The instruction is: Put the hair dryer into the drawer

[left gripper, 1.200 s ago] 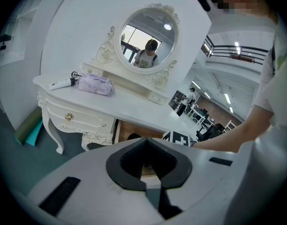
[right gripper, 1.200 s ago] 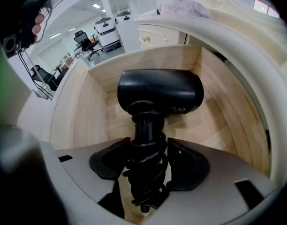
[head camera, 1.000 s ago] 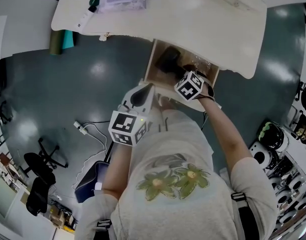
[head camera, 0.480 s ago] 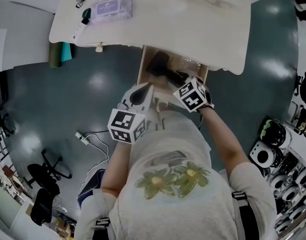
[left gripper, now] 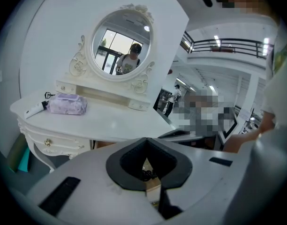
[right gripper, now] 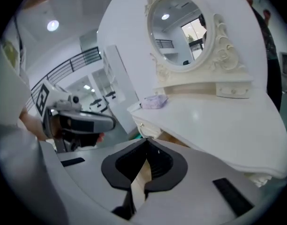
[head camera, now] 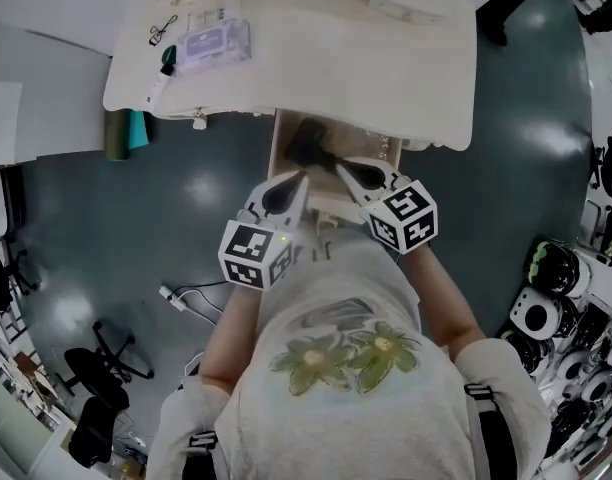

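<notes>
**Both claws shut, hair dryer in drawer ahead**

Right claw: jaws just closed, tips together, nothing btwn them. Left claw: also shut & empty, just beside it. Hair dryer lies just beyond both tips, not touching either, inside the open drawer under the white table edge.

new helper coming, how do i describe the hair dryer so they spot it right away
Find the white dressing table; an open wooden drawer sticks out below its front edge. The hair dryer lies inside, black against the pale wood.
</notes>
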Motion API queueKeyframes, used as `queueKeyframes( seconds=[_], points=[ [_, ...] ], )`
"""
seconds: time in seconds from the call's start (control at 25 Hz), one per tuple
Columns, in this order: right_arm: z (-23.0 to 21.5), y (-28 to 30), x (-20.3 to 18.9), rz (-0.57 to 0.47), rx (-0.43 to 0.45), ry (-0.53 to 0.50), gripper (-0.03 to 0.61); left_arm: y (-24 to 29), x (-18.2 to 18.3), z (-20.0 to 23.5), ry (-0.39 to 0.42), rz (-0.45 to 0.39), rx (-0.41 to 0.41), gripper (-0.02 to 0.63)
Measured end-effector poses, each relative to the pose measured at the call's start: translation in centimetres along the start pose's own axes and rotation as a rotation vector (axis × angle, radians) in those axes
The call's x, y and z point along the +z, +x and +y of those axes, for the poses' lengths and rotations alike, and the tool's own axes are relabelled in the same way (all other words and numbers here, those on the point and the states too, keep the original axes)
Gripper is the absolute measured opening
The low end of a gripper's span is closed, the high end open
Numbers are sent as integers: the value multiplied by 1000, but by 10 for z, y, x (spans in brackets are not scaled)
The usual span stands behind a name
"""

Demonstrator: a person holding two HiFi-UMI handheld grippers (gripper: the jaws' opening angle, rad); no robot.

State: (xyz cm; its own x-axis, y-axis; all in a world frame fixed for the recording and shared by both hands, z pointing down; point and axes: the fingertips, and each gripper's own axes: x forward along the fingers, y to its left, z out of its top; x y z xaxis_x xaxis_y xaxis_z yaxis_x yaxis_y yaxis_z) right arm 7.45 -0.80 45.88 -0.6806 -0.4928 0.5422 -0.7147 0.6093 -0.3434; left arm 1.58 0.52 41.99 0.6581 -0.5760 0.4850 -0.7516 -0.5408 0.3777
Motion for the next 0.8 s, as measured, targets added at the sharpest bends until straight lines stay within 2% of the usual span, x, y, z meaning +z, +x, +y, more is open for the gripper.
queueKeyframes(
  seconds=[0.12,0.24,0.44,0.8],
  points=[
    [2,-19,23,-104,15,86,23,-2,16,-7,-2,-36,-19,11],
    [4,-32,36,-150,18,88,23,-2,36,-12,11,-80,-35,11],
    [9,-52,42,-169,-4,45,21,0,54,-28,50,-105,-65,11],
    [1,-69,39,-174,-48,46,21,7,64,-40,101,-97,-102,11]
  ],
)
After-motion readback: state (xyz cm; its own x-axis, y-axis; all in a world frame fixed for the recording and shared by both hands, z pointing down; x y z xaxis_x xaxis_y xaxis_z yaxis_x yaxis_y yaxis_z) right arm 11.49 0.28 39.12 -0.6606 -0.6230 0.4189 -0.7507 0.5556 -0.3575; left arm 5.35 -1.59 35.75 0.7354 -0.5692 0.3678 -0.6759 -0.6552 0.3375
